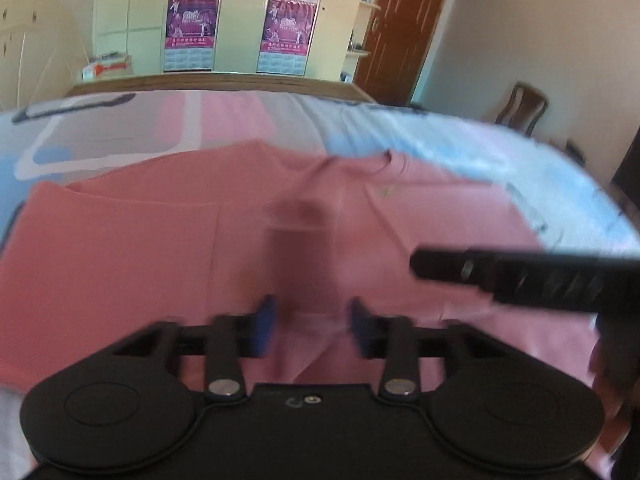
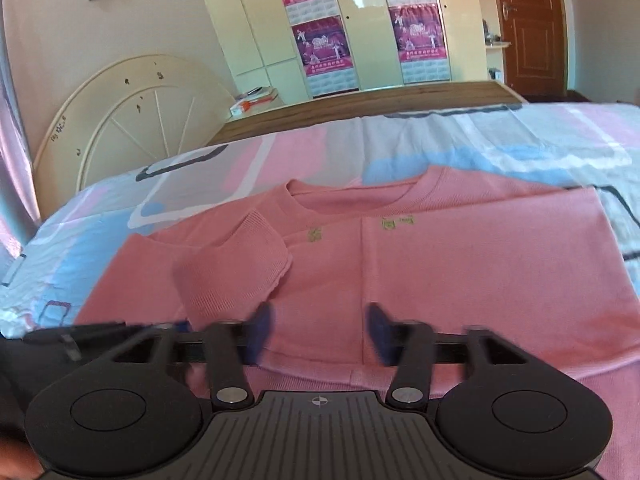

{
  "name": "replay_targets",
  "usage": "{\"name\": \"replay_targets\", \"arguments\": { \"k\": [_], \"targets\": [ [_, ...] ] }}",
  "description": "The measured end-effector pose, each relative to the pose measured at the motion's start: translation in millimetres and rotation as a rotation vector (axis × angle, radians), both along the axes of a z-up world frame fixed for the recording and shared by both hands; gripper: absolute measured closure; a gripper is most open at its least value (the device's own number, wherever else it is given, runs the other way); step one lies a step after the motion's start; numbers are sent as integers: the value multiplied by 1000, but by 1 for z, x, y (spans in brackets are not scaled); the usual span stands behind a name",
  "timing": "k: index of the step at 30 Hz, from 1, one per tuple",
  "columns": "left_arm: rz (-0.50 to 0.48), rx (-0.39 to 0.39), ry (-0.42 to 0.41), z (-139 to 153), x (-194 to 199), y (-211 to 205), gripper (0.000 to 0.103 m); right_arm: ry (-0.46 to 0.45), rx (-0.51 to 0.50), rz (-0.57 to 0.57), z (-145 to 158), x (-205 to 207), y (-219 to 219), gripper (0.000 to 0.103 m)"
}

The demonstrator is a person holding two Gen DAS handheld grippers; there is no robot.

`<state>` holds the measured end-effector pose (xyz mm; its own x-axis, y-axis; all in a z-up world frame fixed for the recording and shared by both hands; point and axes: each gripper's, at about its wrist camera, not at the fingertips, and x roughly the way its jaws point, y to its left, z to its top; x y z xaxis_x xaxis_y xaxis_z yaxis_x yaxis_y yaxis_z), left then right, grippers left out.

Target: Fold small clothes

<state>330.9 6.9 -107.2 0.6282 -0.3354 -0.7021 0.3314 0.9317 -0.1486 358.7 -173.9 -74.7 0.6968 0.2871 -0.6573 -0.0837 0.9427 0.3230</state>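
Grippers (image 2: 320,332) apart over pink sweater (image 2: 460,264)

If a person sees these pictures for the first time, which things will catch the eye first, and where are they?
The pink sweater lies spread flat on the patterned bed cover and fills the middle of both views, with one sleeve folded across its front. The right gripper and the left gripper are both open just above it. Behind the bed, purple posters hang on the pale wardrobe doors.
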Motion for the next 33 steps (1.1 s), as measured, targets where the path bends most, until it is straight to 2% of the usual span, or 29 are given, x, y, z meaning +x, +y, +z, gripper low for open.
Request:
{"name": "replay_targets", "arguments": {
  "k": [1, 2, 6, 9, 11, 14, 17, 18, 19, 21, 24, 27, 28, 30, 32, 33],
  "targets": [
    [20, 18, -32, 4, -8, 5, 31, -5, 11, 4, 1, -2, 0, 29],
    [37, 30, -59, 7, -14, 10, 29, -11, 18, 14, 3, -3, 2, 29],
    [116, 79, -75, 12, -28, 40, 29, -18, 18, 61, 2, -1, 19, 29],
    [202, 155, -91, 11, -37, 79, 29, 11, -15, 90, -8, 5, 33, 29],
    [249, 188, -80, 8, -45, 98, 29, 36, -13, 64, -15, 8, 33, 29],
    [309, 207, -52, 2, -54, 119, 29, 55, -14, -46, -20, 11, 22, 29],
    [335, 220, -18, -7, -52, 124, 30, 114, 31, -14, -28, 19, 20, 30],
    [340, 221, -17, -11, -52, 125, 30, 111, 39, 1, -28, 19, 23, 40],
    [347, 218, -26, -12, -52, 125, 29, 103, 33, 15, -27, 19, 27, 70],
    [361, 220, -43, -12, -48, 124, 29, 112, 21, 31, -28, 21, 32, 90],
    [379, 220, -69, -12, -35, 120, 31, 89, 28, 46, -22, 22, 35, 93],
    [384, 212, -85, -14, -21, 118, 33, -19, 7, 63, 7, 20, 34, 94],
    [384, 220, -96, -15, -17, 115, 34, -59, -15, 57, 17, 20, 31, 100],
    [387, 222, -114, -17, -14, 115, 44, -116, -68, 29, 32, 22, 21, 100],
    [399, 205, -116, -18, -12, 118, 53, -123, -135, -11, 34, 26, 6, 100],
    [406, 196, -110, -18, -11, 120, 52, -111, -169, -32, 30, 28, 0, 100]
  ]
}}
